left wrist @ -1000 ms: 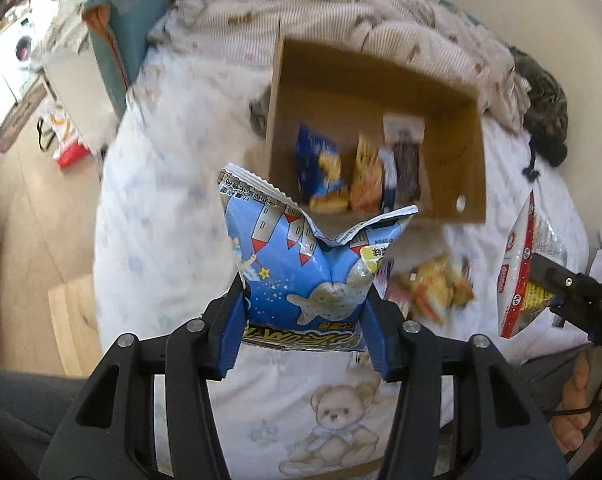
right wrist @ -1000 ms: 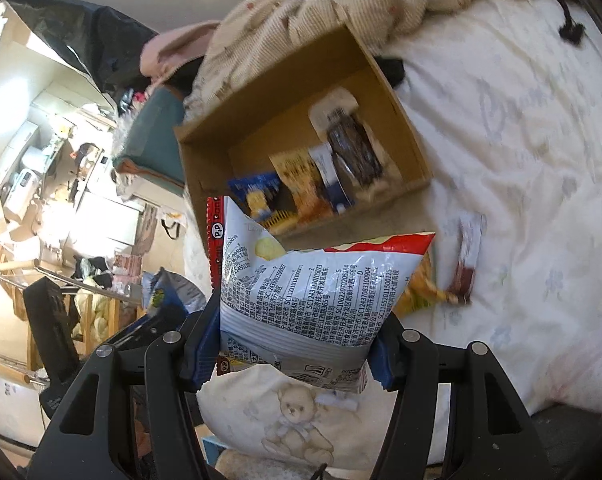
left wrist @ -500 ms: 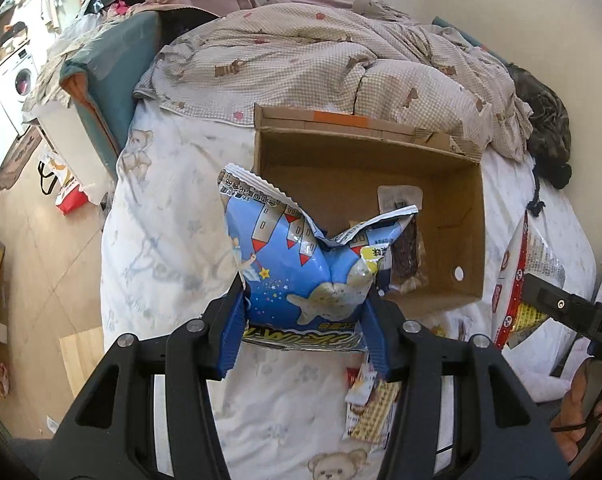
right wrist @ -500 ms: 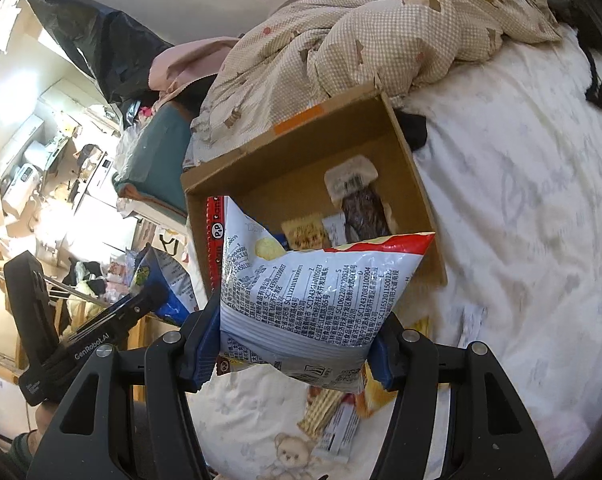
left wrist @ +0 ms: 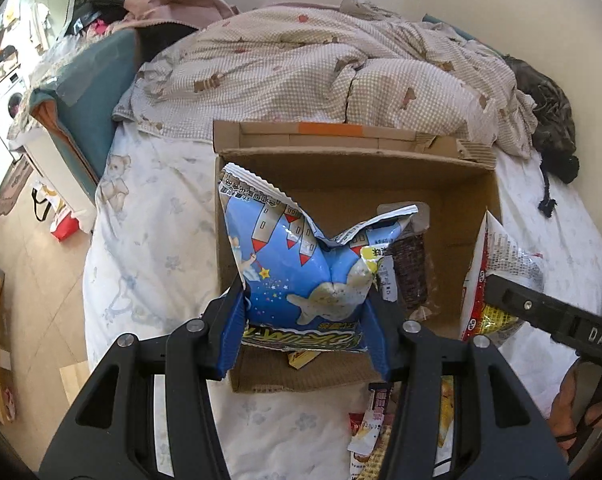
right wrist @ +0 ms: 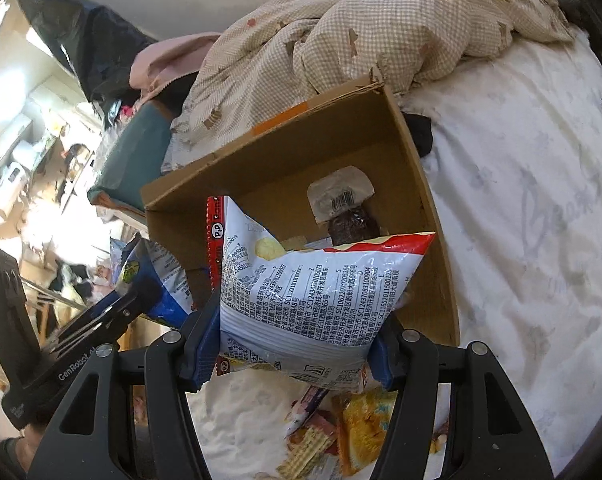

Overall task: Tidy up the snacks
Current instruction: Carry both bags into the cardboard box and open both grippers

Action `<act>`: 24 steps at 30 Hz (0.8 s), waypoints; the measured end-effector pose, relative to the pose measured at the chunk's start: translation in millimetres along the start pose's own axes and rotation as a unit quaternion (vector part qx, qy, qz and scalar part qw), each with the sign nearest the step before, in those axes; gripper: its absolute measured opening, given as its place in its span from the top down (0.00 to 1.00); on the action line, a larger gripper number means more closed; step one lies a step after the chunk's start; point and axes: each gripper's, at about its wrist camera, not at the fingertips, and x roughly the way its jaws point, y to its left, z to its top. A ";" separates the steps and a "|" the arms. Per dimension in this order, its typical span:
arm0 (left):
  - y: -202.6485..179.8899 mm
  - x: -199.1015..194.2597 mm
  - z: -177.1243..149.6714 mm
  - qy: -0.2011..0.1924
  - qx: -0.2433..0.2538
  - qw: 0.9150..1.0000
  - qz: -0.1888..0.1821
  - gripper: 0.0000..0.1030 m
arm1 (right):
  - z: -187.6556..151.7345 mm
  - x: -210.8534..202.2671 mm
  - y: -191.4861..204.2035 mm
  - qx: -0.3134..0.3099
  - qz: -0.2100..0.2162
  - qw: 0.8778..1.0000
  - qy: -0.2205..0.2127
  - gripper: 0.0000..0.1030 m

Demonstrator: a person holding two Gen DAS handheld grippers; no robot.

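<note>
From my left wrist view, my left tongs (left wrist: 305, 316) are clamped partway closed on the lower half of a puffy blue foil snack bag printed with rockets and stars (left wrist: 301, 268); its crimped top edge stands up toward the open brown cardboard box (left wrist: 341, 160) on the white bear-print bed sheet (left wrist: 153, 240). The bag hangs over the near left part of the box, not yet inside it. A dark snack in a clear wrapper (left wrist: 409, 272) already lies on the box floor. At the right edge I see the white-and-red chip bag (left wrist: 497, 272) in my other tongs, over the box's right wall. Loose snack packets (left wrist: 377, 432) lie on the sheet in front of the box.

From my right wrist view, my right tongs (right wrist: 297, 352) pinch the white-and-red bag across its bottom, jaws held fairly wide by its bulk. It hovers at the box's near rim, with the dark snack visible beyond it. A yellow packet and crackers (right wrist: 361, 428) wait on the sheet below.

I judge this as the carry-and-drop step, both bags arriving at the box. Next I need to lower each bag past the rim, then let go without crushing what's inside.
</note>
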 end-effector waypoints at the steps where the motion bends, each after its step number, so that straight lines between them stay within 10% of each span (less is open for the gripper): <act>1: 1.7 2.5 -0.2 0.002 -0.004 1.000 0.002 0.53 | 1.0 2.5 1.4 -0.007 -0.005 1.000 0.001 0.39; 24: -4.2 13.0 -3.9 0.002 0.003 1.000 -0.022 0.40 | -1.6 19.0 -4.3 0.004 -0.030 0.999 0.015 0.36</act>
